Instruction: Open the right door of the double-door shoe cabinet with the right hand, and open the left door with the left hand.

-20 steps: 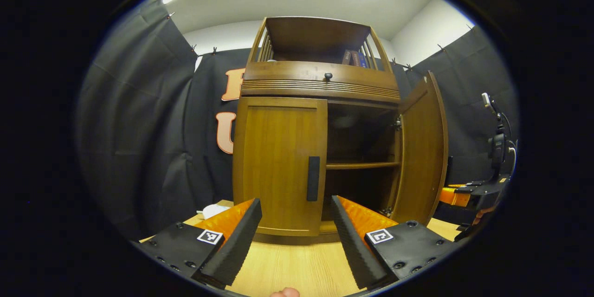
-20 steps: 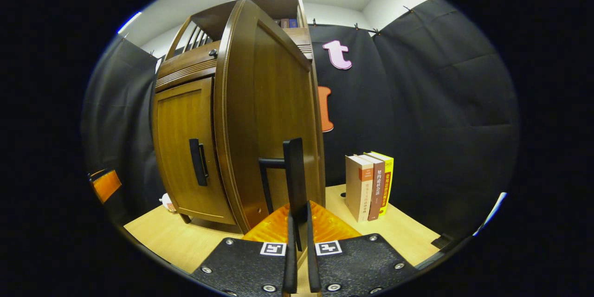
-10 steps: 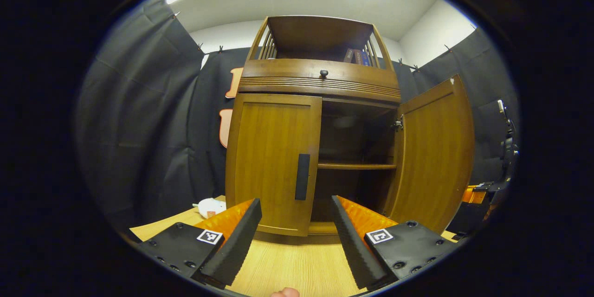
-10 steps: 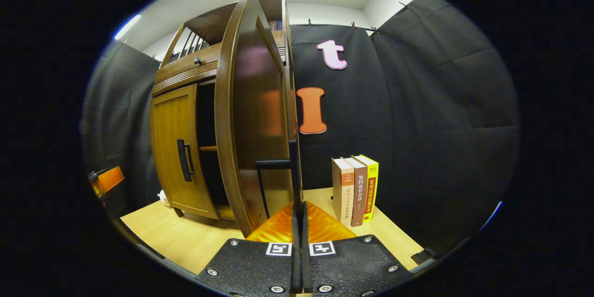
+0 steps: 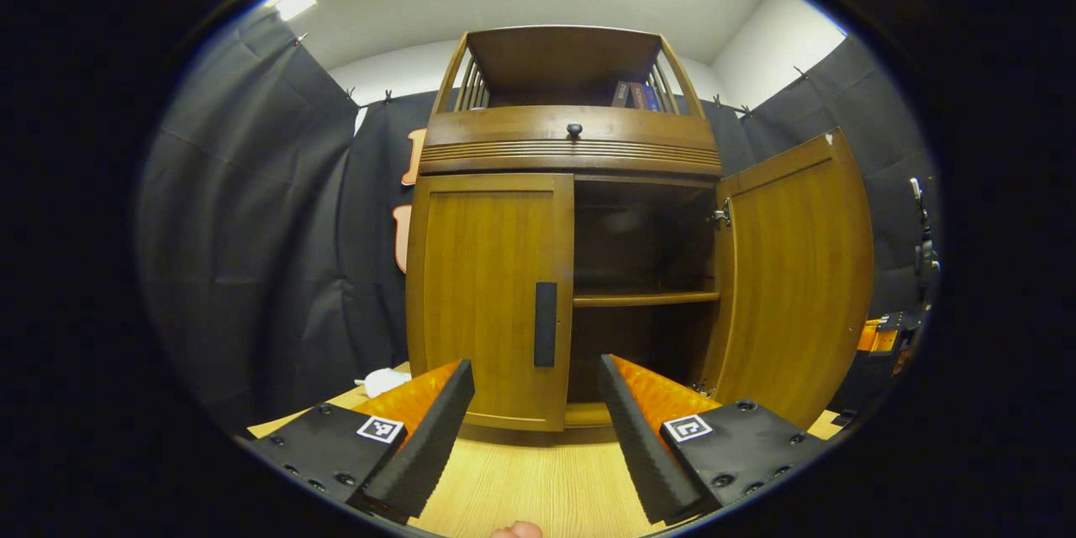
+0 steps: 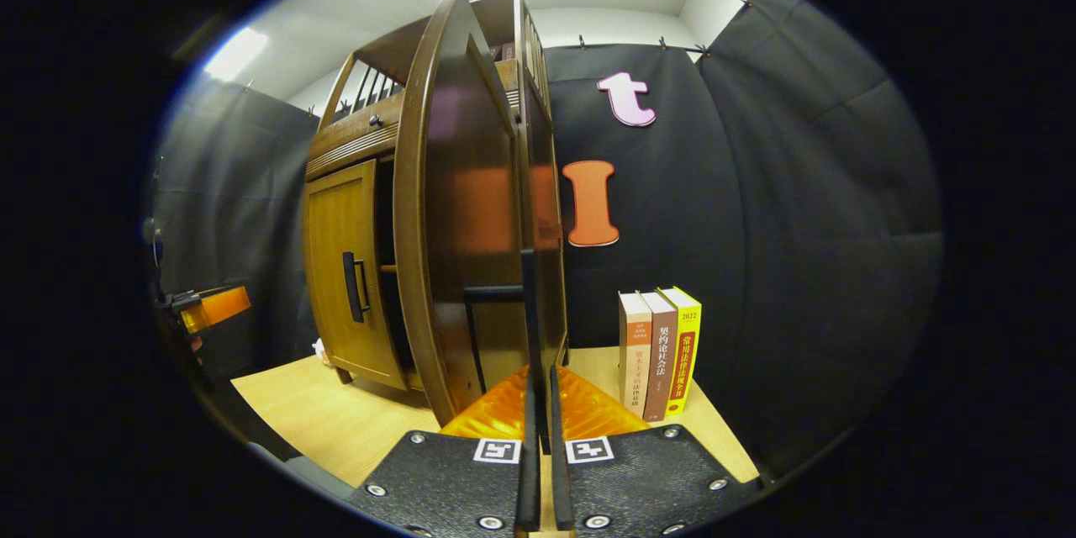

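A brown wooden shoe cabinet stands on the table. Its right door is swung wide open, showing dark shelves inside. Its left door is closed, with a dark vertical handle. My left gripper is open, low in front of that handle and short of it. In the right gripper view the open right door is seen nearly edge-on, and my right gripper is shut on its dark handle. The left door's handle is farther left.
Three upright books stand on the light wooden table right of the cabinet. A small white object lies left of the cabinet base. More books sit on the top shelf. Black cloth walls surround the booth.
The right door has swung further open, pulled by my right gripper on its handle. My left gripper has stayed open, facing the closed left door.
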`<action>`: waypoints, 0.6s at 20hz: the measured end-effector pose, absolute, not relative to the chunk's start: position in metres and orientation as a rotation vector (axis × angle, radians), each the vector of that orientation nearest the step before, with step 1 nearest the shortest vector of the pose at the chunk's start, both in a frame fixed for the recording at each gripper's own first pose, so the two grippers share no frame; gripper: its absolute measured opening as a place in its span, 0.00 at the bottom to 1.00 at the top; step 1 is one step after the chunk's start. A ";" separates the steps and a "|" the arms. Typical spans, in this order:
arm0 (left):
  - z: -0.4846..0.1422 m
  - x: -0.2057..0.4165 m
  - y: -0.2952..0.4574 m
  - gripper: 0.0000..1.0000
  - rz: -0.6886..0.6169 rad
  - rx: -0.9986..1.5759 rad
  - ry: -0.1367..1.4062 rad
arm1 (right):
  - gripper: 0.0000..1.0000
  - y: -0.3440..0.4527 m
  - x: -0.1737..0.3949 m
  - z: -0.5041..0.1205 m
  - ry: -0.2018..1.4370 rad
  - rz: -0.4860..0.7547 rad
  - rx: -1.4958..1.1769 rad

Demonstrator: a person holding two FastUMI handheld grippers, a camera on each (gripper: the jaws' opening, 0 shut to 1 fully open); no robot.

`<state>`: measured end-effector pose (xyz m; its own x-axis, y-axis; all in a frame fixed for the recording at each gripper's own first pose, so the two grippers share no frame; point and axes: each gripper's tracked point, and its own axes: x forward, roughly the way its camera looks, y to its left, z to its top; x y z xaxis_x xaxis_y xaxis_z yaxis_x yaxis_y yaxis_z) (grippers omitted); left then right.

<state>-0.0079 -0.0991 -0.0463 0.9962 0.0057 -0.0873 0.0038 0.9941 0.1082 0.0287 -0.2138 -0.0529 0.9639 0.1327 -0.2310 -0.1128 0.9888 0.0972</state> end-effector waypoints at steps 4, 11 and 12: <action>-0.049 0.005 -0.103 0.93 -0.003 0.094 0.087 | 0.05 -0.220 -0.006 -0.044 0.216 0.050 0.122; -0.062 0.041 -0.111 0.93 -0.048 0.058 0.117 | 0.25 -0.200 -0.056 -0.039 0.219 0.003 0.092; -0.063 0.049 -0.111 0.93 -0.049 0.060 0.115 | 0.37 -0.197 -0.057 -0.038 0.215 0.006 0.074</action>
<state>0.0494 -0.1108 -0.0626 0.9922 -0.0458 -0.1157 0.0527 0.9970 0.0572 -0.0573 -0.1965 -0.0382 0.9770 0.0135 -0.2126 0.0022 0.9973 0.0737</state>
